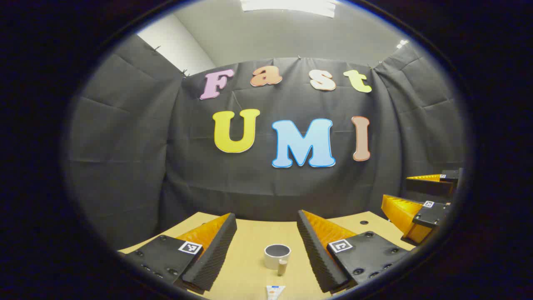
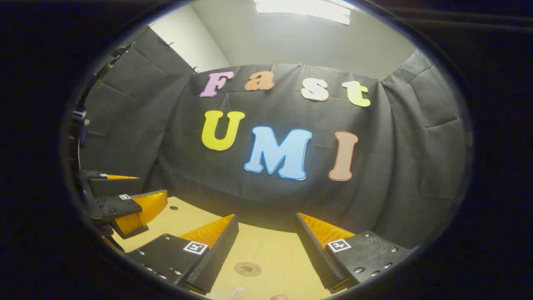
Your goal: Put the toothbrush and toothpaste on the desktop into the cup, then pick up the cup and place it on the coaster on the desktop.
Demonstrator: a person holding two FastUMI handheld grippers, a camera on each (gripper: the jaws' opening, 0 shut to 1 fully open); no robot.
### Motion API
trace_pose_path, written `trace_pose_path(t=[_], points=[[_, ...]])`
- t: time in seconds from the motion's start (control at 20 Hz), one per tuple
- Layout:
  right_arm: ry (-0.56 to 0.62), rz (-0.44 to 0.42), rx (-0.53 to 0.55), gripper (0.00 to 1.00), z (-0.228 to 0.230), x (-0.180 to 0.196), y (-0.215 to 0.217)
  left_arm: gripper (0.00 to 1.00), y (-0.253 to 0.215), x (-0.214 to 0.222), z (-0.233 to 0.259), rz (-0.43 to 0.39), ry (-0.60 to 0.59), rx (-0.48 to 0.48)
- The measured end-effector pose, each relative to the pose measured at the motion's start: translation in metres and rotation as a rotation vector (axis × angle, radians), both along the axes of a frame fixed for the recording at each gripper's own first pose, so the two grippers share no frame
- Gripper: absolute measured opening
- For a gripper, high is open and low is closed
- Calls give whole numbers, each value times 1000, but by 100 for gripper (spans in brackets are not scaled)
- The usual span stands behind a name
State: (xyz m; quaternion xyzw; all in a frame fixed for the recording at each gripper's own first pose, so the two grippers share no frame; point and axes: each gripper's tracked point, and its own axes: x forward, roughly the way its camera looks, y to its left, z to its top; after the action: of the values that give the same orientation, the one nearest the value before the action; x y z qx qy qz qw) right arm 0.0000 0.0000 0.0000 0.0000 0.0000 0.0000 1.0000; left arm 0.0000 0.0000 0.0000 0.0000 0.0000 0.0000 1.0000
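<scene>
Both tongs [image 1: 266, 250] [image 2: 266, 250] you held gaped apart, empty; the toothpaste tube [image 1: 275, 291] at lower centre looked light, squashy, so grip its middle.

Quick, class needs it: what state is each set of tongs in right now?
Left tongs: open, holding nothing, cup ahead.
Right tongs: open, holding nothing, coaster ahead.

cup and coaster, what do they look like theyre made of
Cup: probably glazed ceramic, though smooth plastic is possible; plain white wall with a thick rounded rim and a dark inside. Coaster: looks like cork or thin wood; a flat, matte brown disc with a faint darker mark, lying on the desktop.
</scene>
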Motion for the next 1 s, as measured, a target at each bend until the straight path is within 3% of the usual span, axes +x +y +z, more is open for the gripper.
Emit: trace_pose_path(t=[0.3, 1.0], points=[[2, 25, -13, 88, 2, -2, 7, 93, 3, -4, 0, 23, 22, -2], [61, 46, 32, 88, -8, 1, 15, 93, 5, 8, -15, -11, 85, 18]])
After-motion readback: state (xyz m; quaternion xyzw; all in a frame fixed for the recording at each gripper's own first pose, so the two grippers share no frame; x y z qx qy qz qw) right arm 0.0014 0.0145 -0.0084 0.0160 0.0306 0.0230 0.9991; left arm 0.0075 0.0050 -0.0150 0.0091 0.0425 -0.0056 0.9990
